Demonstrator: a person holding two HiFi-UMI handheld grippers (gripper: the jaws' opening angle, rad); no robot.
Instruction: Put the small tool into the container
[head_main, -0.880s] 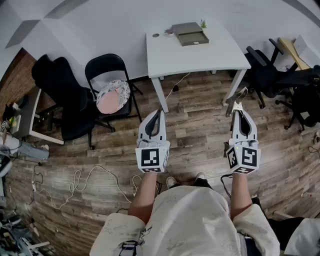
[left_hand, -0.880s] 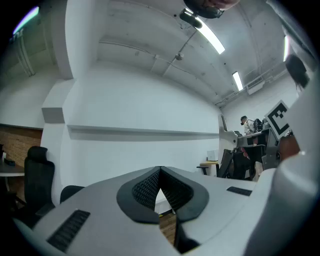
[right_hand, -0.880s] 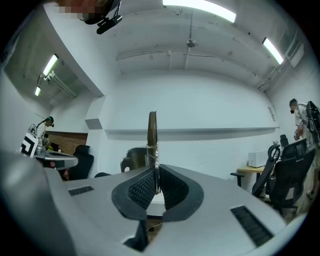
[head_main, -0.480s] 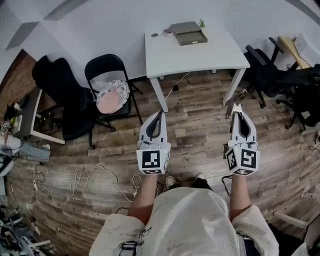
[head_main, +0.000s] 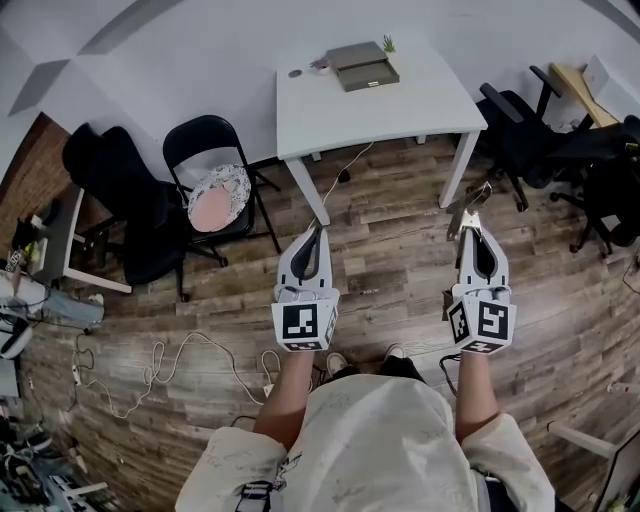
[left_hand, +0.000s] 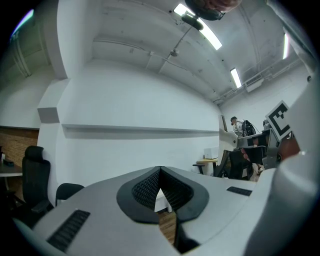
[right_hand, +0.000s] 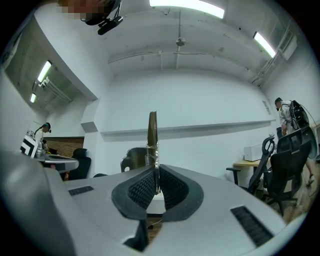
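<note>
My right gripper (head_main: 474, 228) is shut on a small metal tool (head_main: 468, 208), which sticks out past the fingertips toward the table leg. In the right gripper view the tool (right_hand: 152, 135) stands upright between the pads, a spring showing on it. My left gripper (head_main: 316, 228) is shut with nothing in it; its pads (left_hand: 150, 187) meet at the tip. Both are held at waist height above the wooden floor. A grey box-like container (head_main: 362, 68) lies at the far side of the white table (head_main: 380, 115), well ahead of both grippers.
A small green plant (head_main: 389, 44) and a round item (head_main: 295, 73) sit by the container. A black folding chair with a cushion (head_main: 215, 190) and a black office chair (head_main: 120, 205) stand left of the table. More black chairs (head_main: 540, 135) crowd the right. Cables (head_main: 150, 360) trail on the floor.
The table and chairs have shifted slightly left and up in the head view. Both grippers keep the same pose, the right one still holding the tool.
</note>
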